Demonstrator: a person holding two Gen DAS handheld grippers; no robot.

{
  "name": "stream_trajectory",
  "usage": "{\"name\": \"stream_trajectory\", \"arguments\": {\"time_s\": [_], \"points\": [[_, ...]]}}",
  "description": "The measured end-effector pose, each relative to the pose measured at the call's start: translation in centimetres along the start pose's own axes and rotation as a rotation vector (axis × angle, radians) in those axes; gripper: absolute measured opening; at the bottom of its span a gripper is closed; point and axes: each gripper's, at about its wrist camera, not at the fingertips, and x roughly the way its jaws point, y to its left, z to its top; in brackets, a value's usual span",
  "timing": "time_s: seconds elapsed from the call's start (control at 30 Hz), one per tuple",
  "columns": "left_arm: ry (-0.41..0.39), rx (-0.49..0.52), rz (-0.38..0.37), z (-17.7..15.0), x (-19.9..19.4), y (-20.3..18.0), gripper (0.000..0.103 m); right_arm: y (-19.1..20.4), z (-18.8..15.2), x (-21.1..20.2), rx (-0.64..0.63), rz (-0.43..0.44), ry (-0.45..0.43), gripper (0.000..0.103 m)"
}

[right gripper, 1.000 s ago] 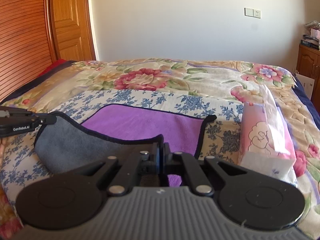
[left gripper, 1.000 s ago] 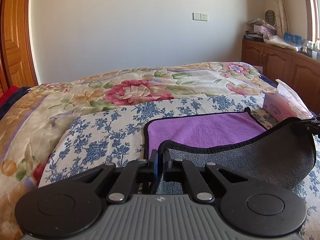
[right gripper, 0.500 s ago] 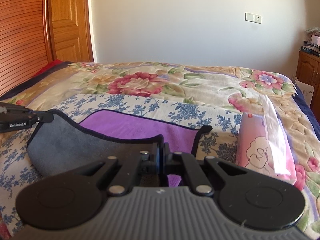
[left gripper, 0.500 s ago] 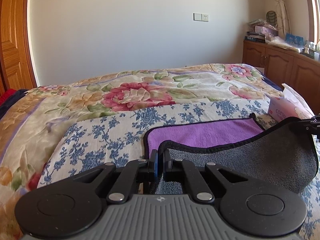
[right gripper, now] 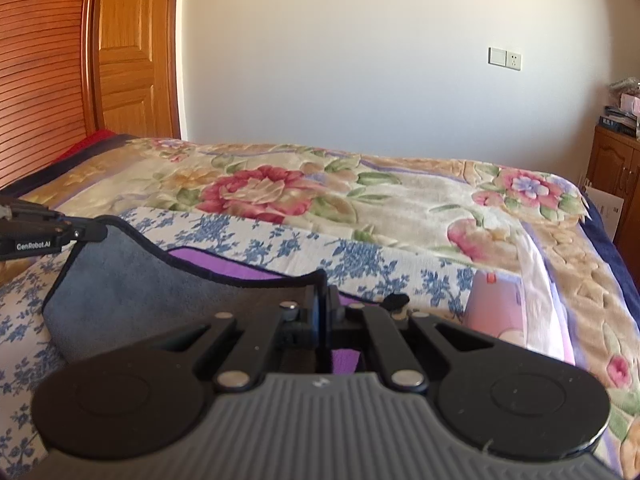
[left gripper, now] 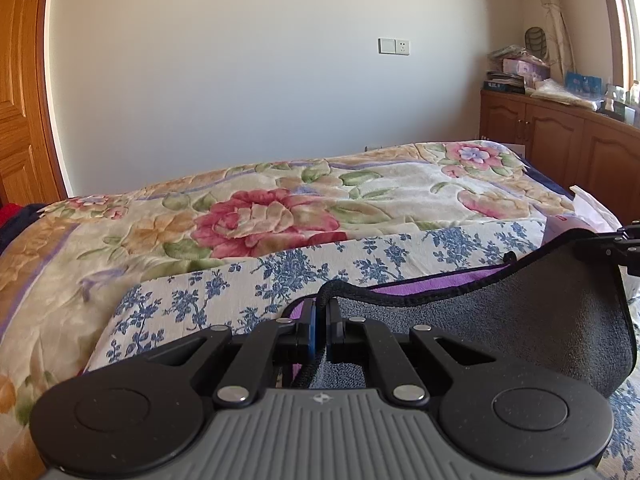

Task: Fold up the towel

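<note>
Through the left wrist view we see the left tongs [left gripper: 319, 322] pressed together on the black-piped edge of the towel [left gripper: 500, 328], pinching one corner. The towel's grey side faces us and sags between that corner and the right tongs [left gripper: 624, 242], which enter at about three o'clock and grip the other lifted corner. A strip of the towel's purple side lies flat beyond the raised edge, on the blue-flowered sheet [left gripper: 240, 292] that covers the near part of the bed [left gripper: 260, 216]. At roughly two o'clock stands a wooden cabinet [left gripper: 560, 140] with clutter on top. Through the right wrist view we see the right tongs [right gripper: 323, 312] closed on a towel [right gripper: 132, 276] corner, the grey cloth drooping away toward nine o'clock, where the left tongs [right gripper: 86, 230] hold the far corner. The purple side shows under the hanging edge, resting on the sheet [right gripper: 288, 248]. At about three o'clock sits what looks like a pink tissue pack [right gripper: 504, 300], though its lower part is hidden behind our tool.
</note>
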Motion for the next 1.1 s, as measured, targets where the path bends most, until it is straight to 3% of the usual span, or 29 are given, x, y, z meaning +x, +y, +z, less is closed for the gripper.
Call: {"name": "stream_trajectory", "arguments": {"time_s": [0.63,1.1], "points": [[-0.019,0.042,0.018,2.2,3.5,0.1,0.005,-0.5,0.4,3.0,-0.037,-0.036,-0.021,0.004],[-0.012,0.063,0.028,3.3,6.0,-0.4,0.005,-1.6,0.4,5.2,-0.052,-0.071,0.012,0.004]]}}
